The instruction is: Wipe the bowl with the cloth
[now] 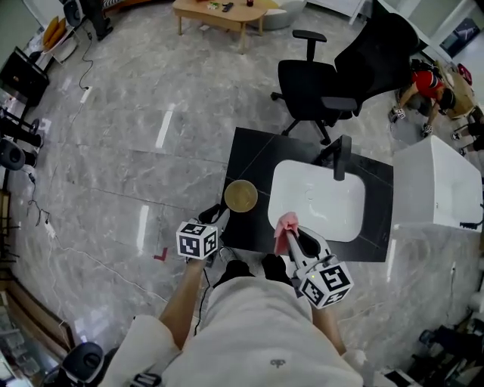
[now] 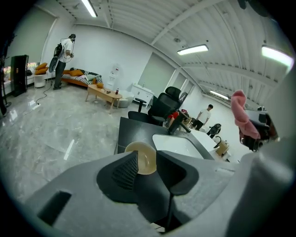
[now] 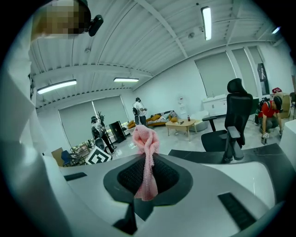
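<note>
From the head camera we look steeply down from well above, past the person's own body, onto the dark bench, its white sink and the floor around. The left tongs and right tongs sit near the bottom edge of that view. The left gripper view sits right behind its tongs and looks along them over the bowl and bench into the room, while the right gripper view, equally close, faces across the room with much ceiling. All three share the black office chair and low wooden table; the head and left gripper views also share bench, sink and bowl.
</note>
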`<move>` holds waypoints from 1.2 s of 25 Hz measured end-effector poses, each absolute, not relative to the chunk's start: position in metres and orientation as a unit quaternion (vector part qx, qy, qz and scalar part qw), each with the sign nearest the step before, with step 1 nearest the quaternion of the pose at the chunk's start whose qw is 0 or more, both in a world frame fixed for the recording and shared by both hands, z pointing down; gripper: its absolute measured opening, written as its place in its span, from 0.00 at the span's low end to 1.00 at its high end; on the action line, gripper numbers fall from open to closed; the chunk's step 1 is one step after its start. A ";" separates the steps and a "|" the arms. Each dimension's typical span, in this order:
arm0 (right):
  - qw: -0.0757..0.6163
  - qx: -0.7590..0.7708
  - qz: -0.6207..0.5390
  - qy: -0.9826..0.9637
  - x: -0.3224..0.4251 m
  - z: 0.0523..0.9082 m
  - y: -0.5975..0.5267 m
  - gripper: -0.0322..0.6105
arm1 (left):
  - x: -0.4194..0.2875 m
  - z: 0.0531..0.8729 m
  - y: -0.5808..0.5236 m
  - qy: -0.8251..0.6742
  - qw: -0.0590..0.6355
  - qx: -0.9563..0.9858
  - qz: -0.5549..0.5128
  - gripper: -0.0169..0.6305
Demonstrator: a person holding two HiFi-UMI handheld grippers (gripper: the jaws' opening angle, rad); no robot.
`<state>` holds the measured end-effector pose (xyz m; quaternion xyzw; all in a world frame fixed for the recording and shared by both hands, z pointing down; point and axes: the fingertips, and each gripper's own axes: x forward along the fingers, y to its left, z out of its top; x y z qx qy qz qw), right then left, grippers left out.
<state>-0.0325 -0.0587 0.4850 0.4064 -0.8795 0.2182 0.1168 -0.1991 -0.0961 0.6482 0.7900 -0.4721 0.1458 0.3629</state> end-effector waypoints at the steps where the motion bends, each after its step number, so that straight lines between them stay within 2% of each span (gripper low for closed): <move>1: 0.119 0.410 0.220 -0.877 -0.031 0.486 -0.058 0.09 | -0.199 0.655 -0.099 -0.469 0.371 0.788 0.146 0.21; 7: 0.127 0.442 0.228 -0.859 -0.016 0.495 -0.058 0.09 | -0.200 0.687 -0.119 -0.465 0.421 0.767 0.135 0.22; 12: 0.125 0.466 0.231 -0.845 -0.002 0.495 -0.057 0.09 | -0.202 0.708 -0.129 -0.464 0.503 0.726 0.071 0.24; 17: 0.123 0.480 0.232 -0.837 0.008 0.495 -0.059 0.09 | -0.207 0.729 -0.137 -0.478 0.514 0.707 0.089 0.27; 30: 0.124 0.493 0.230 -0.830 0.022 0.500 -0.065 0.09 | -0.199 0.763 -0.145 -0.484 0.553 0.670 0.102 0.27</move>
